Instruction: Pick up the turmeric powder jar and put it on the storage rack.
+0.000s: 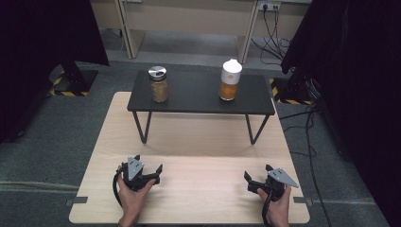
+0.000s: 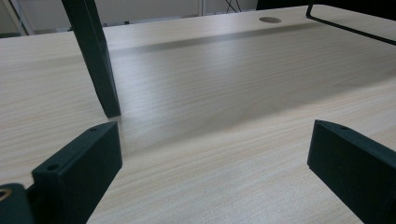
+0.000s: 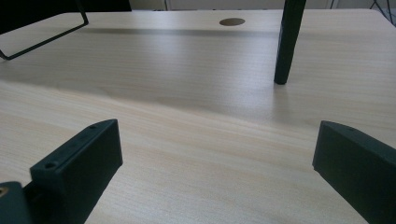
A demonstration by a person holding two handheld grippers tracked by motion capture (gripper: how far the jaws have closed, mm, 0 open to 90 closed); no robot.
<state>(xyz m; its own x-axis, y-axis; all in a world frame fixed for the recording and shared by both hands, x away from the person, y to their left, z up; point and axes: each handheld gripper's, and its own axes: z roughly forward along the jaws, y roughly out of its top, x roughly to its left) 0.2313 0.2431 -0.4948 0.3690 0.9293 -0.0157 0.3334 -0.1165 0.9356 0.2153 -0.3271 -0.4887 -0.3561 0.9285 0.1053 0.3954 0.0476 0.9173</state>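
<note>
On the wooden table's (image 1: 198, 142) near edge, left gripper (image 1: 146, 171) and right gripper (image 1: 257, 179) rest jaws apart, empty, facing the shelf's (image 1: 198, 92) two jars, probably staged for reaching.

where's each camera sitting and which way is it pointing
High view: above the person's side, looking forward and down on the table and black shelf; both hands, left gripper and right gripper show.
Left gripper view: low over the tabletop, facing a shelf leg; its open jaws show.
Right gripper view: the same, facing another shelf leg; open jaws.
Both gripper views share the table's round hole.
</note>
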